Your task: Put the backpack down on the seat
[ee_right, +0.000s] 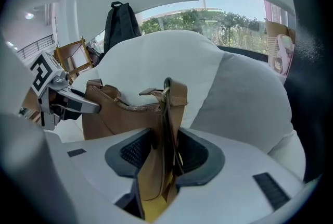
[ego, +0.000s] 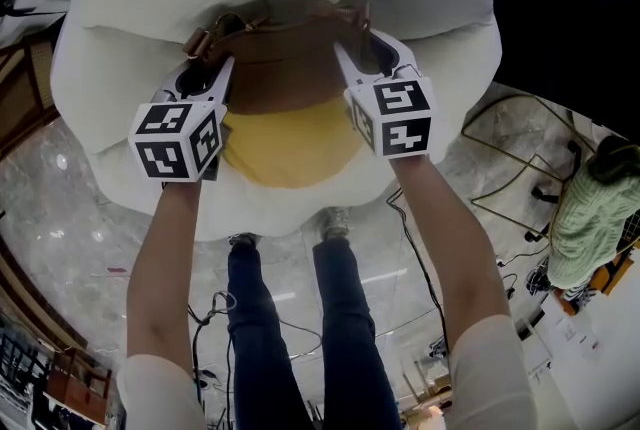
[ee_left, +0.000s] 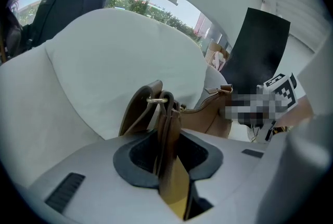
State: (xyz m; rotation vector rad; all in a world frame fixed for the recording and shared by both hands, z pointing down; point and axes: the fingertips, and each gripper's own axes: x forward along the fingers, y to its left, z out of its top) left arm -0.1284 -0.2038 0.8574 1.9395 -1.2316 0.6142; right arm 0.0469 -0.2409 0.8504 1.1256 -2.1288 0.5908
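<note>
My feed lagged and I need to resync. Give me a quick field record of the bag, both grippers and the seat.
Held item: brown backpack
Left gripper: closed on left strap
Right gripper: closed on right strap
Seat: white cushioned armchair, directly beneath the backpack
Backpack resting on seat: cannot tell

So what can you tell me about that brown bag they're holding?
The bag looks like tan leather, with a zip along the top, brass rings at the strap ends and a yellow panel nearest the person. It is upright over the white seat, with the left hand-held gripper and the right hand-held gripper each clamped on a strap end.
</note>
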